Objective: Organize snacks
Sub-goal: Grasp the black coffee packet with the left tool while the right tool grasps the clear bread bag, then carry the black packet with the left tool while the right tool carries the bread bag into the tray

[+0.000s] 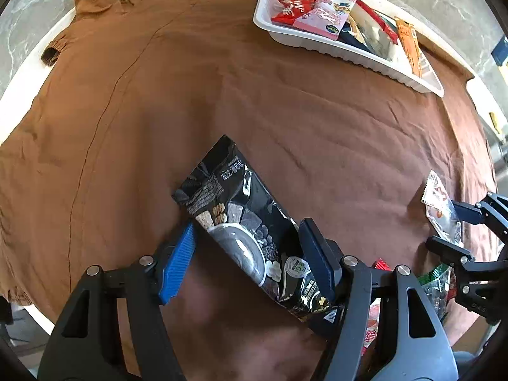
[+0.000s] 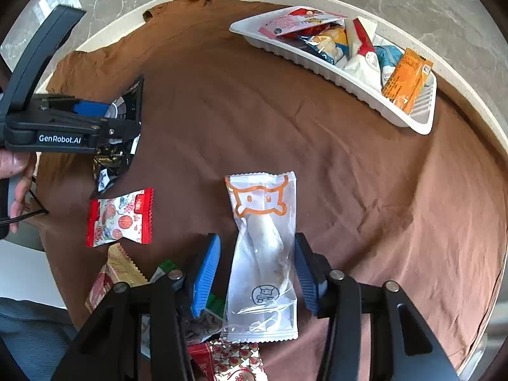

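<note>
My left gripper [image 1: 247, 254] is shut on a long black snack bag [image 1: 244, 222], held slanted above the brown cloth; it also shows in the right wrist view [image 2: 120, 133]. My right gripper [image 2: 257, 273] has its blue pads either side of a clear white packet with an orange cartoon print [image 2: 263, 254]; the jaws stand close to the packet's sides, and contact is unclear. The same packet shows in the left wrist view [image 1: 441, 209]. A white tray [image 2: 422, 117] holding several snack packets stands at the far right of the table.
A brown cloth [image 1: 158, 111] covers the round white table [image 2: 104, 31]. A red-and-white packet [image 2: 120, 219] lies left of my right gripper. More loose packets [image 2: 120, 273] pile at the near edge. Marble floor surrounds the table.
</note>
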`<state>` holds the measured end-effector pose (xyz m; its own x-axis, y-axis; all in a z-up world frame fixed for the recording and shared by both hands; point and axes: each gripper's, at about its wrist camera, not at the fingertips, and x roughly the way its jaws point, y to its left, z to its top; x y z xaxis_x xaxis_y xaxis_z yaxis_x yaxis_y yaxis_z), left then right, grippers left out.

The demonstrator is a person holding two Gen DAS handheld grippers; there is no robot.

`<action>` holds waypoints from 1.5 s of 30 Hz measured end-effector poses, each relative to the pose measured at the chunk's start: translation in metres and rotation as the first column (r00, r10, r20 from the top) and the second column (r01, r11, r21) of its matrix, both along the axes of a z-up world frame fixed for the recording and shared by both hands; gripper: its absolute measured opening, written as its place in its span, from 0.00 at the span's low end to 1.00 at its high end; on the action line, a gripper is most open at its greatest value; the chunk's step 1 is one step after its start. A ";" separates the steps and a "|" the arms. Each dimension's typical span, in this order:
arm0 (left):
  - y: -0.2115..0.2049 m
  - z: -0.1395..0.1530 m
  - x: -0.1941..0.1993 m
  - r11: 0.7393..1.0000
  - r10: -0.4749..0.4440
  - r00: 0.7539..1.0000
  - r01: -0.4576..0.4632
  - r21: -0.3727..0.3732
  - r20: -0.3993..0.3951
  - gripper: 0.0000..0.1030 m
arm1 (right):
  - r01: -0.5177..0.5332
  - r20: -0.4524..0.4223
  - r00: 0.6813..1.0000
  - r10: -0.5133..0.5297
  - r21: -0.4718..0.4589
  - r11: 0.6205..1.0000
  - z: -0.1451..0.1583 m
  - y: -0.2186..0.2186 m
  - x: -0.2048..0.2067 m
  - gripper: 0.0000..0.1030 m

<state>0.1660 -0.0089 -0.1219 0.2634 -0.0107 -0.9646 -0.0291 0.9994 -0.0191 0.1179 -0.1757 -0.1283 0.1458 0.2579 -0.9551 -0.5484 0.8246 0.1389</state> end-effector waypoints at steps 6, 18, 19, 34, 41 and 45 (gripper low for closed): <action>-0.011 0.001 0.003 0.999 -0.049 0.999 0.049 0.001 0.003 0.40 | -0.002 0.015 1.000 0.002 -0.008 1.000 -0.002 0.005 -0.003 0.38; -0.005 0.004 0.001 0.992 -0.076 0.997 0.076 -0.096 0.011 0.18 | 0.009 -0.023 1.000 -0.009 0.010 1.000 -0.001 -0.005 0.003 0.30; -0.007 0.005 0.000 0.992 -0.087 0.996 0.088 -0.088 0.013 0.17 | 0.014 -0.028 1.000 -0.014 0.015 1.000 -0.002 -0.007 0.005 0.29; 0.005 0.015 -0.013 0.977 -0.105 0.993 0.111 -0.180 0.046 0.10 | 0.081 -0.077 0.994 -0.075 0.077 0.994 0.001 -0.020 0.011 0.26; 0.008 0.023 -0.016 0.969 -0.127 0.990 0.137 -0.207 0.058 0.10 | 0.121 -0.078 0.991 -0.112 0.123 0.985 0.012 -0.026 0.015 0.26; 0.011 0.032 -0.017 0.962 -0.126 0.989 0.140 -0.234 0.074 0.10 | 0.143 -0.082 0.988 -0.132 0.148 0.979 0.019 -0.032 0.017 0.26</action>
